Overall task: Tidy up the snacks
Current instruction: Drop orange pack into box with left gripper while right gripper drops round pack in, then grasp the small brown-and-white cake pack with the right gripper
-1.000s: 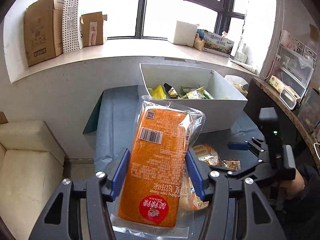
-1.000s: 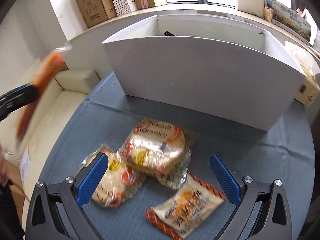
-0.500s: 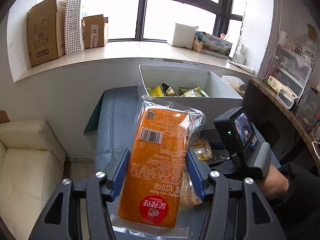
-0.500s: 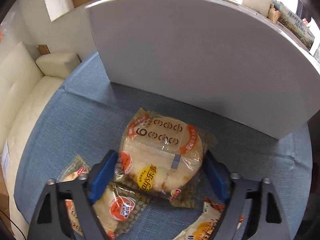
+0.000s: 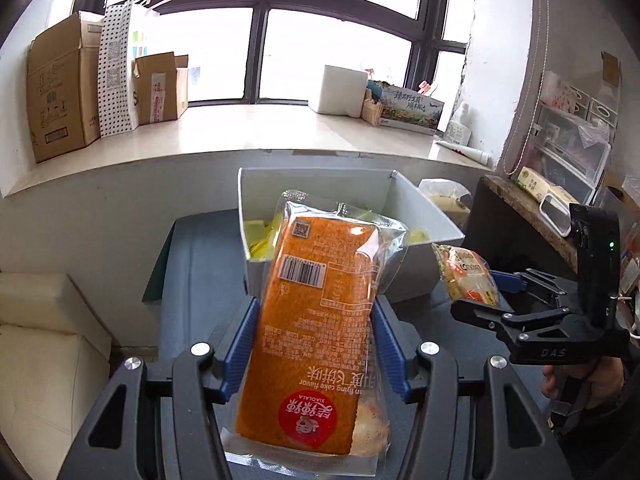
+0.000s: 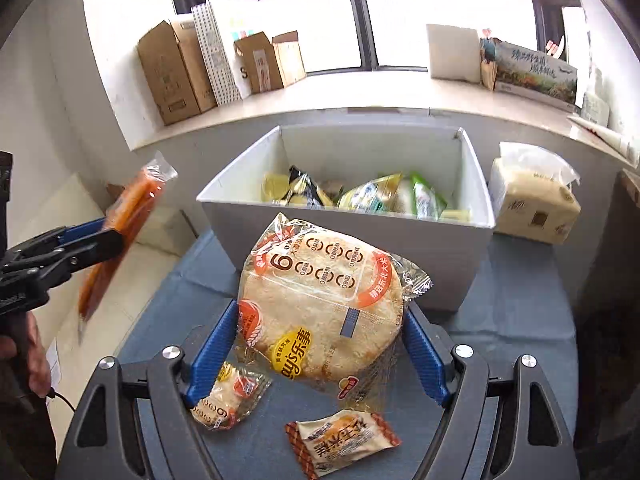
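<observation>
Right claw (image 6: pixel 320 344) has just closed on the round cracker pack (image 6: pixel 320 304) and lifted it off the bench (image 6: pixel 520 288); left claw (image 5: pixel 312 344) grips the orange cake pack (image 5: pixel 316 320). Both look headed for the white box (image 6: pixel 348 216).

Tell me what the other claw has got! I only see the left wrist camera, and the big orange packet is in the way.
Observer: The right claw has just been closing and is shut on a round cracker pack with a big 6 printed on it.
Operator: Are any snacks left on the table?
Observer: Two. A small cracker pack and an orange-edged packet lie on the blue cloth under that claw.
Operator: Is the box full?
Observer: No. The white box holds packets, green, yellow and one black, all below its rim.
</observation>
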Demonstrator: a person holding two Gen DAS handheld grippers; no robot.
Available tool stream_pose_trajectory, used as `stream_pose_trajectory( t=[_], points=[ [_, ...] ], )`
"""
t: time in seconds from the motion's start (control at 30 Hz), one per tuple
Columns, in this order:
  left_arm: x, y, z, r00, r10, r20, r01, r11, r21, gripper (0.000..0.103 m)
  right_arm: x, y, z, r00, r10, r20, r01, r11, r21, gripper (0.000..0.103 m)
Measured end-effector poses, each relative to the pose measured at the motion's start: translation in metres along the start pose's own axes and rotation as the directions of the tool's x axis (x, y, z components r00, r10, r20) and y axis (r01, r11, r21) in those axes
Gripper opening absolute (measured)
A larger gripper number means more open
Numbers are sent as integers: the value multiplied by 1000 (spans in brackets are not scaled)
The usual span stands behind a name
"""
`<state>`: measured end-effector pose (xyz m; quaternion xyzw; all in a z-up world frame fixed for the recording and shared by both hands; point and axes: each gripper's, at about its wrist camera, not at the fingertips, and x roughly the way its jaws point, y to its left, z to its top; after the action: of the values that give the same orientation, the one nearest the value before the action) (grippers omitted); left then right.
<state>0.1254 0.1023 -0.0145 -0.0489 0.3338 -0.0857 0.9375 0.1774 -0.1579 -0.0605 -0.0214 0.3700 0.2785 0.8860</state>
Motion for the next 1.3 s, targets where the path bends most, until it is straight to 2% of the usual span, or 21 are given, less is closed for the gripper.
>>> stream_pose_trajectory(
  t=[0.17,0.27,0.37,0.43,0.5,0.57,0.63,0.67,0.73,0.83,0.97,1.3],
  points=[
    [33,-15,53,1000,10,28,-11,999,36,61,-16,-24,48,995,-45,92,46,999,-6,84],
    [66,-18,85,1000,9,20,-10,999,38,61,0,-37,80,995,-57,85,56,998,9,84],
    [101,-22,112,1000,25,10,-26,998,58,63,28,-56,106,999,-33,42,31,999,39,84],
    [124,-24,126,999,45,-5,-45,995,89,72,50,-63,117,999,-24,25,23,999,39,85],
    [147,-22,136,997,55,-45,-50,993,103,95,69,-68,122,1000,-19,-23,20,999,39,88],
    [163,-20,139,990,121,-74,-110,985,133,99,82,-74,126,998,-14,-56,18,998,66,92],
    [169,-14,137,981,169,-91,-155,976,150,100,82,-77,123,998,-12,-59,17,996,82,92],
    [167,-9,135,981,169,-93,-156,978,139,100,79,-78,121,999,-10,-44,13,996,88,92],
    [160,1,130,985,146,-87,-137,985,101,101,72,-81,117,1000,5,-12,-4,996,90,103],
    [147,10,121,989,126,-83,-122,991,52,102,57,-84,114,999,29,20,-31,993,114,103],
    [123,10,106,992,119,-49,-117,992,44,102,31,-77,105,996,49,75,-56,993,104,103],
    [63,-11,75,997,69,21,-70,997,42,103,-26,-55,53,979,137,153,-147,987,61,103]
  ],
)
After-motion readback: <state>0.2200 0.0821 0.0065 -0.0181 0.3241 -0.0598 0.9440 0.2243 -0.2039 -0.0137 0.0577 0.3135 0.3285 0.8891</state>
